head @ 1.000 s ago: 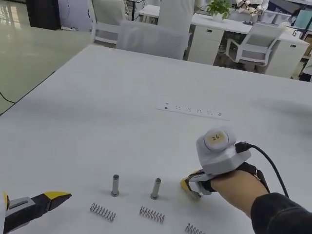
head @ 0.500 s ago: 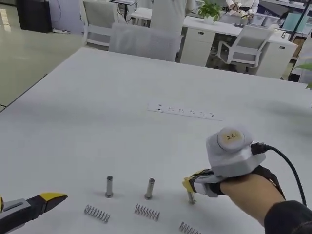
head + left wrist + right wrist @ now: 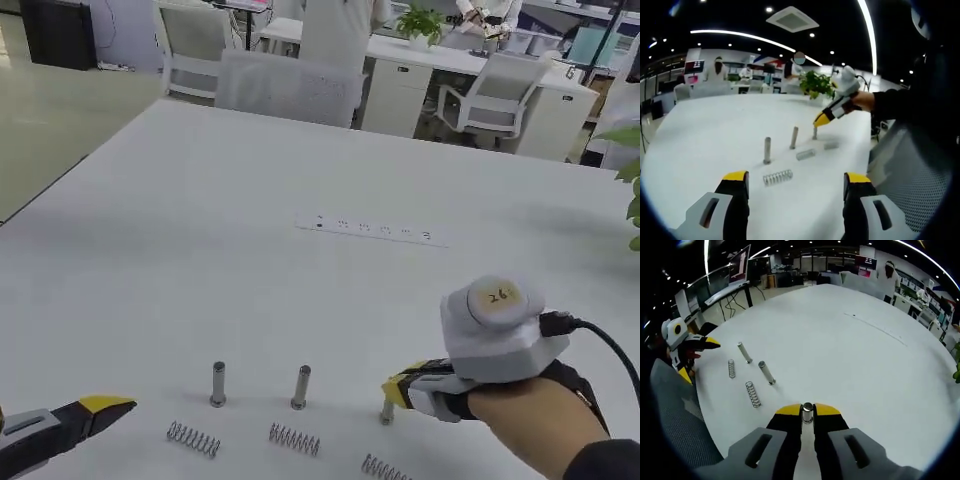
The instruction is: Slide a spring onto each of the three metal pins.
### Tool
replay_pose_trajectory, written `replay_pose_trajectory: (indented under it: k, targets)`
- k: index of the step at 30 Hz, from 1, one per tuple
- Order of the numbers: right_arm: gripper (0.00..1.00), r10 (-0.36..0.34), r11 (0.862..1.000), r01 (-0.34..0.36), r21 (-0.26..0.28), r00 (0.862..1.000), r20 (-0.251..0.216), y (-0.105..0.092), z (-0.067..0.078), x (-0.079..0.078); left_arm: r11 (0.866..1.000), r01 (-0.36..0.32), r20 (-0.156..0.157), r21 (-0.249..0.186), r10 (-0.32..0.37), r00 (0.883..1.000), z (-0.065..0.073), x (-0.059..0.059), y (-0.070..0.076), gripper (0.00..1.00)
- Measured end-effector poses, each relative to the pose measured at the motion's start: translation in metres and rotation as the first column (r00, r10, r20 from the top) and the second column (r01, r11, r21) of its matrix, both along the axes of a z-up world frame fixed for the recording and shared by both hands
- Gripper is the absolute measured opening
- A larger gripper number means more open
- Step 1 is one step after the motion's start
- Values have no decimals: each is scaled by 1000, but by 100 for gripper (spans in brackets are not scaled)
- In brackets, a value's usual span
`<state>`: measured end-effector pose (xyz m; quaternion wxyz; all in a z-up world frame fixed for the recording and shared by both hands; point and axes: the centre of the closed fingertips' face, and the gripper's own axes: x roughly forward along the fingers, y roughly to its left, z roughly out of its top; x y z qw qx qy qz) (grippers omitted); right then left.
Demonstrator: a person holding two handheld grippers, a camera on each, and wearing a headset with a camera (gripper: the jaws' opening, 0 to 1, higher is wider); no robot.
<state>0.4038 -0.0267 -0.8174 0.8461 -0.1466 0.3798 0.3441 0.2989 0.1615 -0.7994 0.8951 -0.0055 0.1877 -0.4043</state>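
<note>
The right gripper (image 3: 398, 384) pinched the end pin (image 3: 807, 413), seemingly upright on the table (image 3: 300, 190). The left gripper (image 3: 796, 178) hung spread, a spring (image 3: 777, 176) just ahead between its jaws, the nearest pin (image 3: 767, 150) and middle pin (image 3: 794, 137) beyond.

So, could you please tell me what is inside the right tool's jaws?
In the right gripper view, the right tool is shut on a metal pin: its top shows between the tips; the jaws cover its shaft.
</note>
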Motion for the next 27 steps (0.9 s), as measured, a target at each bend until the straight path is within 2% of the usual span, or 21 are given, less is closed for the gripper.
replay_pose_trajectory:
  k: [16, 27]
  targets:
    - [5, 26, 1000, -26, 1, 999, 25, -2, 0, -3, 1000, 1, -1, 3, -1, 1000, 0, -1, -2, 73]
    - [6, 43, 999, -43, -8, 999, 19, -2, -6, -6, 1000, 0, 0, 4, 0, 1000, 1, -1, -2, 73]
